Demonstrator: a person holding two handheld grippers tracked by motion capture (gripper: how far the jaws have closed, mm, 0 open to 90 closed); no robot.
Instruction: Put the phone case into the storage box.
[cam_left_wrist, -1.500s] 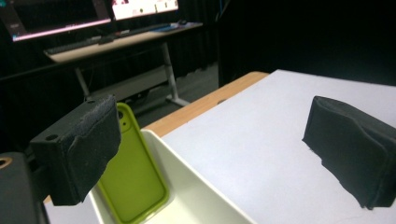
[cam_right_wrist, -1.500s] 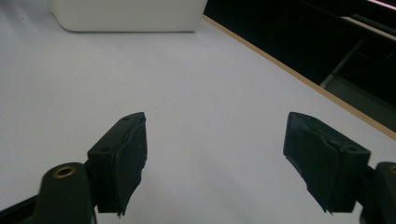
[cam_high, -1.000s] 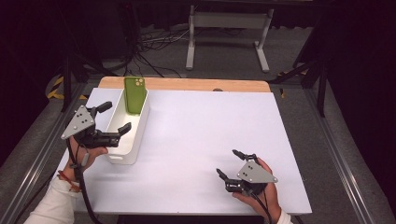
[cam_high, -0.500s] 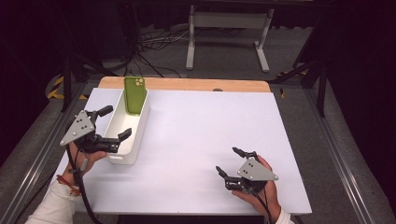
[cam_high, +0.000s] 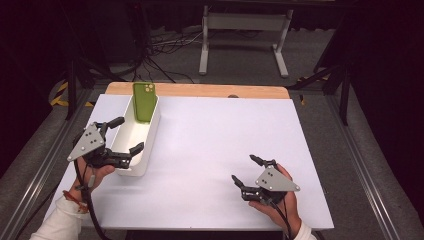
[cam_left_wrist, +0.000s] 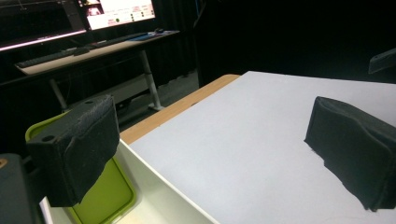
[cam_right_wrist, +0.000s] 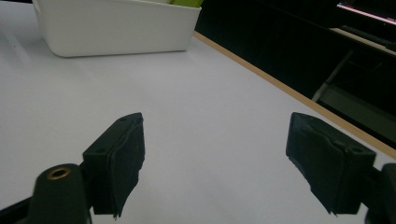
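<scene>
High view: glossy green phone (cam_high: 144, 101) upright in rectangular white bin (cam_high: 131, 135), both grippers wide.

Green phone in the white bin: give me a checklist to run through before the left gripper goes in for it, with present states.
1. Left gripper open: ok, its jaws stand wide apart, astride the near end of the white rectangular plastic bin.
2. Nothing held in the left gripper: ok.
3. Green smartphone reachable: ok, it leans upright at the bin's far end, camera side showing.
4. Jaws lined up on the phone: not ok, they are at the bin's near end, apart from it.
5. Right gripper out of the way: ok, open, low over the white tabletop near its front right.
6. Phone's footing in the bin: cannot tell.
</scene>
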